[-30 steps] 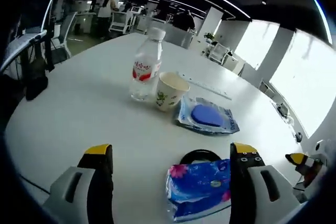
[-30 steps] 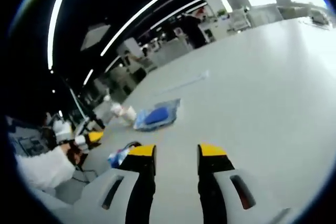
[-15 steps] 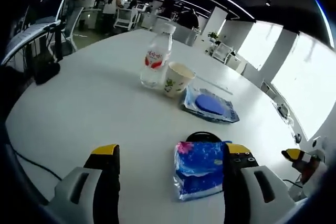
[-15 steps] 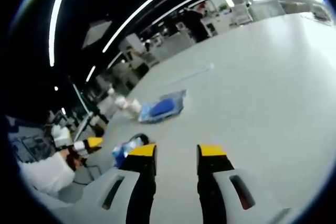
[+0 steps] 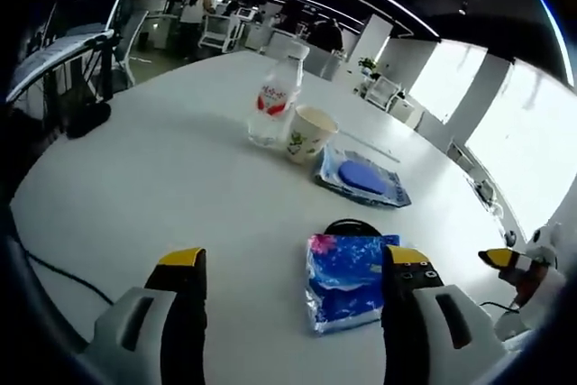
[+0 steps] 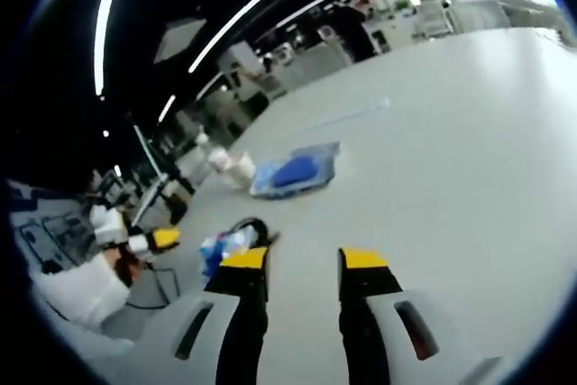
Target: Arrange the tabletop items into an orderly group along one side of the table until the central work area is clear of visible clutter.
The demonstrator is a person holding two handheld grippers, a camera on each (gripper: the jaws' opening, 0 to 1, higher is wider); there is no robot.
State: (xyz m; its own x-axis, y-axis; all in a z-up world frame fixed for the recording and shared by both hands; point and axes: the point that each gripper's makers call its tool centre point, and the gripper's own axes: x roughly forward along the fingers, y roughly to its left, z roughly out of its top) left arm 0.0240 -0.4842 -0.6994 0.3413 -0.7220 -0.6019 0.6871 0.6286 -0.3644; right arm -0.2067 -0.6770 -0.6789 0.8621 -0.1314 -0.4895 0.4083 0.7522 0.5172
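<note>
Over the white table (image 5: 135, 187), both hand-held grippers, left (image 5: 293, 263) and right (image 6: 302, 259), hover level, jaws apart and empty.

Smooth, matt white surface (image 5: 135, 187). Clear glossy plastic water bottle (image 5: 273, 102) with a red paper label. Beside the bottle, a matt printed paper cup (image 5: 308, 132). Shiny crinkled blue film on the tissue pack (image 5: 345, 279) and on the transparent pouch (image 5: 361, 178).

We see our right gripper (image 6: 302, 263) with jaws parted at bottom centre, over the white table (image 6: 451, 151); a blue packet (image 6: 296, 171) lies mid-left.
</note>
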